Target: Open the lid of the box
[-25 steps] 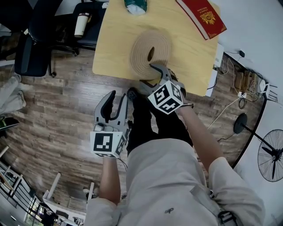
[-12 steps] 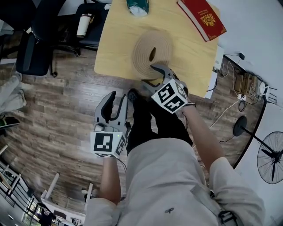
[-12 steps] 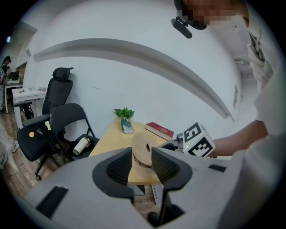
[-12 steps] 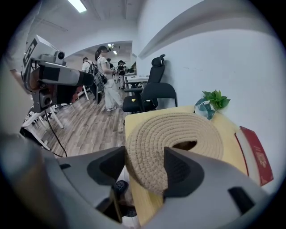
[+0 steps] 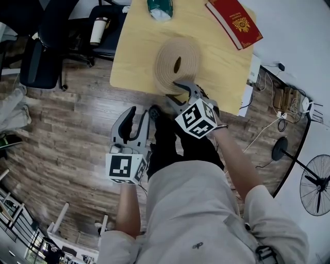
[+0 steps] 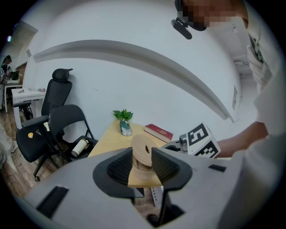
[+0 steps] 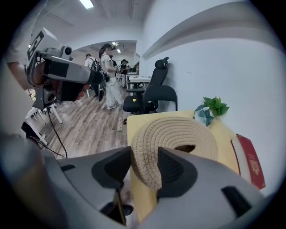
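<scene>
A round woven box [image 5: 178, 63] with a hole in its lid sits on the yellow table [image 5: 134, 51], near the front edge. My right gripper [image 5: 174, 91] is at the box's near rim. Its jaws have just been closing, and in the right gripper view both pads press the woven lid's edge [image 7: 147, 156] between them [image 7: 144, 167]. My left gripper [image 5: 137, 114] hangs open over the wooden floor, short of the table, holding nothing. In the left gripper view the box [image 6: 142, 152] shows far off through the open jaws [image 6: 143, 163].
A red book [image 5: 234, 20] lies at the table's far right and a green potted plant [image 5: 158, 7] at its far edge. Black office chairs [image 5: 41, 56] and a cup [image 5: 95, 28] stand to the left. Cables and a fan [image 5: 315, 180] are on the right.
The right gripper's jaws have narrowed onto the rim of the woven lid. The left gripper has stayed where it was.
</scene>
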`<state>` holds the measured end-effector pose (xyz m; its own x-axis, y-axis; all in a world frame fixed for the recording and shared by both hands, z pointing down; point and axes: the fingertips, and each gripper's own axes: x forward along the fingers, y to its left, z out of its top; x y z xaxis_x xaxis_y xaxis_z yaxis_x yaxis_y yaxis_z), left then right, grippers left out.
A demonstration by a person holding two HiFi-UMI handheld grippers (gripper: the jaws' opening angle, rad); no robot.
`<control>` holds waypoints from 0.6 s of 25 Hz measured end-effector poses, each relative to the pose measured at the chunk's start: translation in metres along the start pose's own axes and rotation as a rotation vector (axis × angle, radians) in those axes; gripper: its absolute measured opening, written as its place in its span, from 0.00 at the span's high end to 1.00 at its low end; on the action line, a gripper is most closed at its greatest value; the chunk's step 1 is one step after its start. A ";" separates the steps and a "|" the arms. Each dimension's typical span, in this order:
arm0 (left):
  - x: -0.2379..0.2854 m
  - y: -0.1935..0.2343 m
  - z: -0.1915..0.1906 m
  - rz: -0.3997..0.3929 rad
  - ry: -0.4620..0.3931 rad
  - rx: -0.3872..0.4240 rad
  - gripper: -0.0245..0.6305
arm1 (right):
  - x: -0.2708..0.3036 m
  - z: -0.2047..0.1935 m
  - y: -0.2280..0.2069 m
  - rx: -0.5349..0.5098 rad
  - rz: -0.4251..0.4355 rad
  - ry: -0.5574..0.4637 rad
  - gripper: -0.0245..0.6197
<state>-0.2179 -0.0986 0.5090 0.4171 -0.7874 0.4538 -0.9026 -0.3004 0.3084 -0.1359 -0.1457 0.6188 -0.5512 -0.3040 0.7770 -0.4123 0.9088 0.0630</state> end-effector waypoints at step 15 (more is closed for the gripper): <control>-0.007 -0.018 0.012 -0.013 -0.025 0.047 0.78 | -0.024 0.006 0.002 -0.118 -0.089 -0.002 0.78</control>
<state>-0.2061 -0.0940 0.4902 0.4269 -0.7964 0.4284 -0.9012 -0.3355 0.2744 -0.1281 -0.1378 0.5960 -0.5177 -0.3857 0.7637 -0.3715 0.9054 0.2055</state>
